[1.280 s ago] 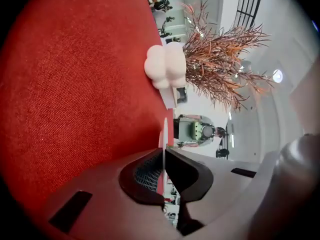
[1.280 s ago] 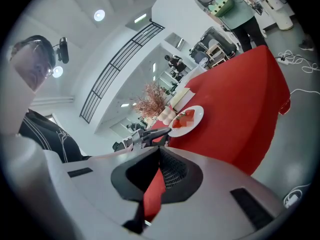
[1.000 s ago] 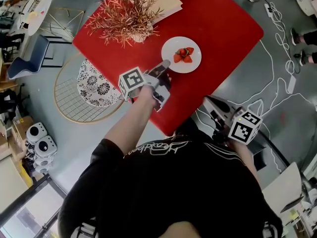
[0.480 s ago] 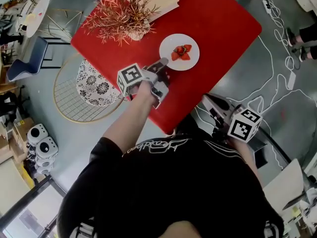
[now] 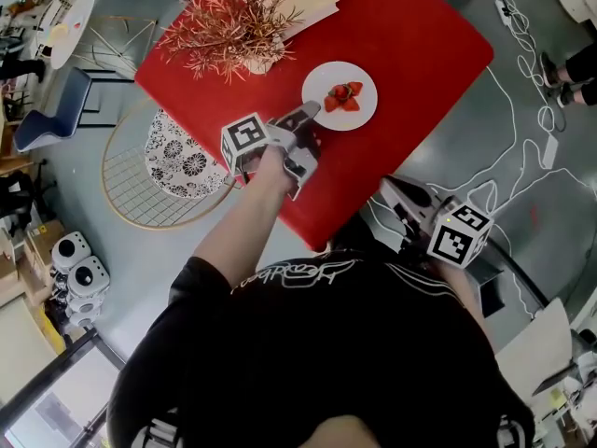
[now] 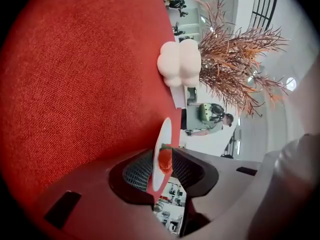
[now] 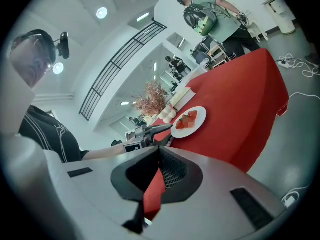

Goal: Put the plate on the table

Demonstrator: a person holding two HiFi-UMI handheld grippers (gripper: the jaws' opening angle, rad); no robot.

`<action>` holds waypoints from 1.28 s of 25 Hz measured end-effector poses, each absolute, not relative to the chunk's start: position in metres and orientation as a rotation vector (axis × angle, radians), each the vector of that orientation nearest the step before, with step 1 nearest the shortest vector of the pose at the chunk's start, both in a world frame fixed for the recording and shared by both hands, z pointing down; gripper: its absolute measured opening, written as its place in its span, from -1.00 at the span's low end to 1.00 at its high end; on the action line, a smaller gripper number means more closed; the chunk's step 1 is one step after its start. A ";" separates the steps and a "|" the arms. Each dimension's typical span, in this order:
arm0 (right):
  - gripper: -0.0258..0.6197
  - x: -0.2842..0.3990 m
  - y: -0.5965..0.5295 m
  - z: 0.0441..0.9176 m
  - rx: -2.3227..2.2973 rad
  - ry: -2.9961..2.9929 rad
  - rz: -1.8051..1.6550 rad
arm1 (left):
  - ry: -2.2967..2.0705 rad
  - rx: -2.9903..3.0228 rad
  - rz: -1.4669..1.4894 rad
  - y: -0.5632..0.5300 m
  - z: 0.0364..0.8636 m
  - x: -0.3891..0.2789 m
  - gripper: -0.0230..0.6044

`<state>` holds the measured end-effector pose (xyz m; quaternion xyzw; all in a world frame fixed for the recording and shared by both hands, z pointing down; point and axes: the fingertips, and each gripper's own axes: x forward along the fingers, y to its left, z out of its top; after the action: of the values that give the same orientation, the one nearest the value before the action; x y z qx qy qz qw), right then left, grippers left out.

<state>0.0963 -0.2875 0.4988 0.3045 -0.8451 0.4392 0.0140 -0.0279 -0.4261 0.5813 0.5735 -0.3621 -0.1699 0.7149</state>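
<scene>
Reaching over a red table (image 5: 410, 35), the left gripper (image 6: 164, 153) has its two jaws slightly spread, with nothing between them. Its tips sit at the near rim of a white plate (image 5: 362, 112); whether they touch the rim cannot be told. In the left gripper view the plate appears edge-on in the gap between the jaws, lying flat against the red tabletop.

The plate rests on the table, roughly midway across it, and carries a few cut strawberries (image 5: 342, 94) near its centre. Beyond the plate, toward the far left part of the table, stands a bushy reddish-brown dried plant (image 5: 233, 21) in a white, cloud-shaped vase (image 6: 179, 61).

The right gripper (image 7: 158, 154) is held well apart from the plate, off the near edge of the table and over the grey floor, close to the person's black shirt (image 5: 326, 362). Its jaws are pressed together at the tips and grip nothing; only a sliver of red table shows through behind them. Its marker cube (image 5: 459, 234) faces up at the camera.

White cables (image 5: 522, 147) trail across the floor to the right of the table. To the left of the table sits a round wire frame with a patterned black-and-white cushion (image 5: 177, 161).
</scene>
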 end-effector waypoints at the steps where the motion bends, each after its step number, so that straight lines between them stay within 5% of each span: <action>1: -0.90 0.096 -0.287 0.499 0.949 -2.632 1.367 | -0.806 1.267 -0.373 -0.426 0.581 -0.028 -0.57; 32: -0.90 0.075 -0.260 0.483 0.932 -2.684 1.328 | -0.860 1.216 -0.267 -0.372 0.581 -0.053 -0.42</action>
<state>0.0746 -0.2602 0.4835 0.2973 -0.8557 0.4235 0.0024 -0.0526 -0.3725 0.5811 0.5517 -0.3902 -0.1212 0.7271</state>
